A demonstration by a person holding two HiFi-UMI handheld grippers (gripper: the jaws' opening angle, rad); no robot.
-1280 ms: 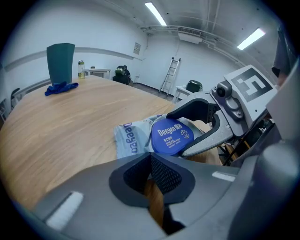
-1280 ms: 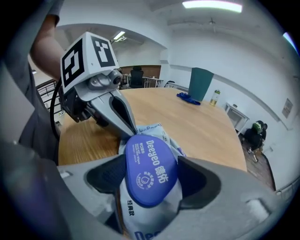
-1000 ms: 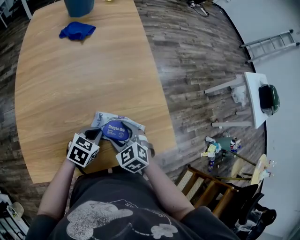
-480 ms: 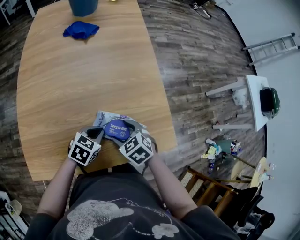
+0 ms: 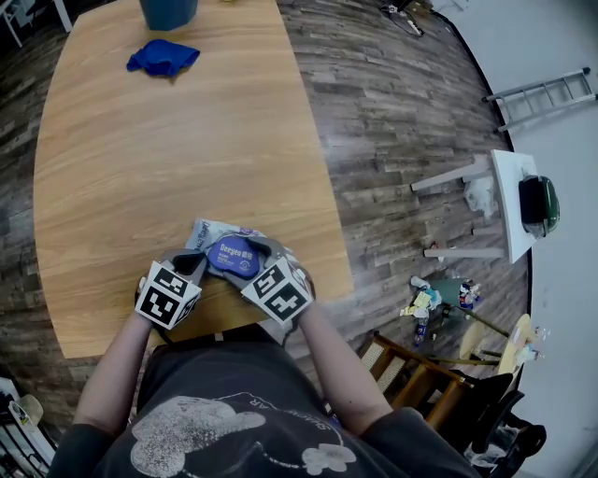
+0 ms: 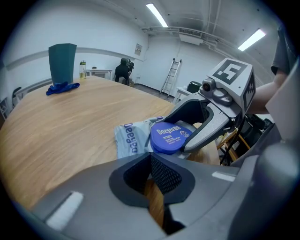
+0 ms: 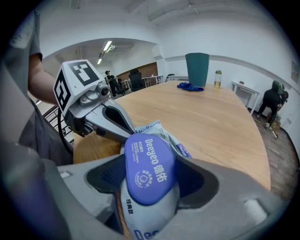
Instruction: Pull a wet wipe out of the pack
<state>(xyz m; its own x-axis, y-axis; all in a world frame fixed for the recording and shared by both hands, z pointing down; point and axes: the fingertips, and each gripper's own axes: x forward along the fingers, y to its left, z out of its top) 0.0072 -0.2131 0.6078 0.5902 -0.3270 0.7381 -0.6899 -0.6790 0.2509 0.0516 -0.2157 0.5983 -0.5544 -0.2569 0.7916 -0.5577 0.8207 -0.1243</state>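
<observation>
Head view: the wet wipe pack [image 5: 209, 233] lies near the front edge of the wooden table [image 5: 187, 149] with its blue lid [image 5: 234, 254] facing up. The left gripper [image 5: 191, 265] is at the pack's left end and the right gripper [image 5: 259, 254] at its right. A blue cloth [image 5: 163, 58] and a teal container [image 5: 168, 11] sit well apart at the far end. Left gripper view: its jaws are pressed together with nothing between them, and the pack lies just ahead; contact cannot be told. Right gripper view: its jaws are clamped on the pack's sides, with the lid between them.
</observation>
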